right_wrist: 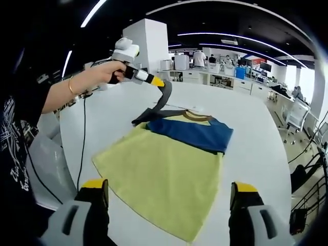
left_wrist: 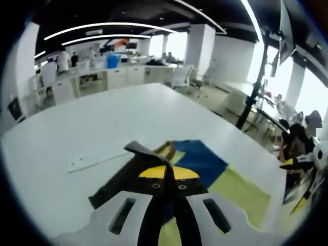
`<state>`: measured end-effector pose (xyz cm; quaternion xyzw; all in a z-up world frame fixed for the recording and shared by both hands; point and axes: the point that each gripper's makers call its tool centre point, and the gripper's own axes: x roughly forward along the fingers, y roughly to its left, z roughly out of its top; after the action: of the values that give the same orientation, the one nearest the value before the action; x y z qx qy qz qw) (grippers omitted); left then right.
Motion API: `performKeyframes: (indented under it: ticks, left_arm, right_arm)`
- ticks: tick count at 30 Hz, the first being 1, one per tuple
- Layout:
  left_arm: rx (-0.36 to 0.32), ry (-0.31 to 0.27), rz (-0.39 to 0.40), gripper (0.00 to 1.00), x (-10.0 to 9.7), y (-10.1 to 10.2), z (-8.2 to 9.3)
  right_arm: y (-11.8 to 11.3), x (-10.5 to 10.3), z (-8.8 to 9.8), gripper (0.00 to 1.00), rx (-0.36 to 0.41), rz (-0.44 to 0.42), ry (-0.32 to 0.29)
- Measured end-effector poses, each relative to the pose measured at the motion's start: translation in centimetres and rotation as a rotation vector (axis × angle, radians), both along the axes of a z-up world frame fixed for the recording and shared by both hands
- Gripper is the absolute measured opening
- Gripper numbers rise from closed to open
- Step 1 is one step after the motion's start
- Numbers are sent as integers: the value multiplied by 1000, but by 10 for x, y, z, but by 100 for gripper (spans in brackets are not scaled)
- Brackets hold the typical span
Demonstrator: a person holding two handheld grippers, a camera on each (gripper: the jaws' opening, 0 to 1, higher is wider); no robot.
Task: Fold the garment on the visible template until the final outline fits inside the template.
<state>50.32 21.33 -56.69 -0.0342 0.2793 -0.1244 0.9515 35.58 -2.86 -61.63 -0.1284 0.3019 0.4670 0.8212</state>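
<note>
A T-shirt lies flat on the white table [right_wrist: 256, 154]. It has a yellow-green body [right_wrist: 159, 174], a blue chest band [right_wrist: 192, 134], a brown collar [right_wrist: 197, 117] and a dark grey sleeve [right_wrist: 154, 111]. A person's hand holds my left gripper [right_wrist: 164, 88] above the shirt's far left corner, shut on that sleeve and lifting it. In the left gripper view the closed jaws of the left gripper [left_wrist: 169, 174] pinch the grey sleeve [left_wrist: 141, 149] over the blue band [left_wrist: 202, 160]. My right gripper [right_wrist: 169, 192] is open above the shirt's near hem, holding nothing.
A white strip [left_wrist: 97, 159] lies on the table left of the shirt. A black cable [right_wrist: 82, 143] hangs from the hand over the table's left side. A black stand [left_wrist: 253, 87] and a seated person [left_wrist: 297, 141] are beyond the right edge. Desks and chairs fill the background.
</note>
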Motion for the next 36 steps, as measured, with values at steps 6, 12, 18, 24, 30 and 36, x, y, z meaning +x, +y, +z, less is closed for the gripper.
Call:
performKeyframes:
  ticks: [6, 12, 18, 24, 30, 36]
  left_arm:
    - [-12, 0, -19, 0, 4, -18, -2]
    - [-16, -3, -48, 0, 11, -37, -4]
    - [-19, -18, -75, 0, 18, -53, 0]
    - [-38, -40, -109, 0, 21, -72, 1]
    - [-37, -57, -146, 0, 22, -93, -6]
    - [-52, -52, -177, 0, 27, -112, -18]
  right_arm:
    - [-1, -2, -3, 99, -6, -2, 9]
    - [-1, -2, -4, 99, 0, -6, 13]
    - [-3, 0, -7, 99, -3, -9, 16]
    - [-4, 1, -9, 99, -5, -11, 18]
    - [-5, 1, -12, 99, -9, -15, 23]
    - [-6, 0, -14, 99, -8, -18, 27]
